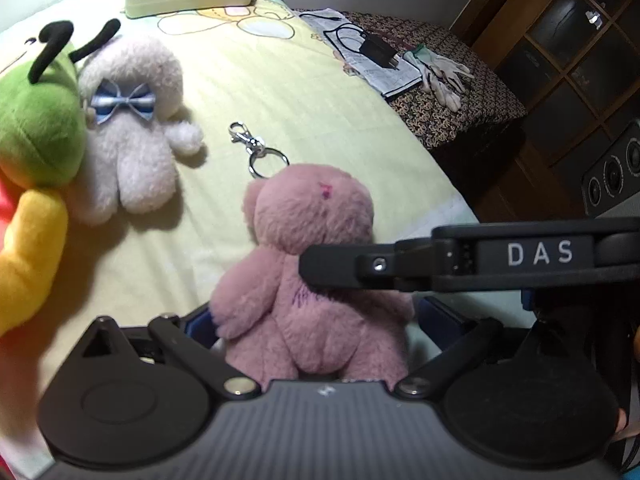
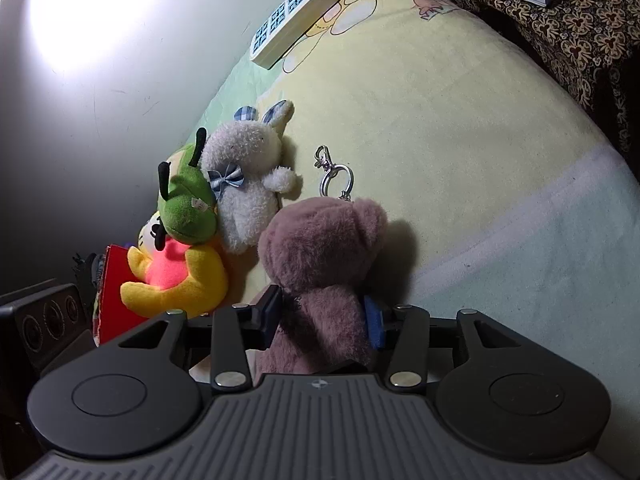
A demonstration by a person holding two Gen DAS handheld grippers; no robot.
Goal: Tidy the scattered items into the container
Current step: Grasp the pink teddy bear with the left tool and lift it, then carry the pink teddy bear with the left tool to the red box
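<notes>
Right up against my lenses sits the pink plush bear, filling the bottom centre of both wrist views. My right gripper has its jaws clenched on the bear's body, the blue pads pressing into the fur on either side. In the left wrist view the same bear sits between the jaws of my left gripper, but those jaws stand wide and released, pads clear of the fur. The right gripper's black arm (lettered "DAS") crosses that view over the bear's shoulder.

The bear's key ring and clasp lie on the bed just beyond its head. Further left, a white plush rabbit with a blue bow lies on its back, touching a green plush with black antennae, which rests on a yellow and pink plush. A red box shows beside that pile at the bed's edge.

At the far end of the bed lies a white power strip. Whether the red box is the container, I can't tell.
</notes>
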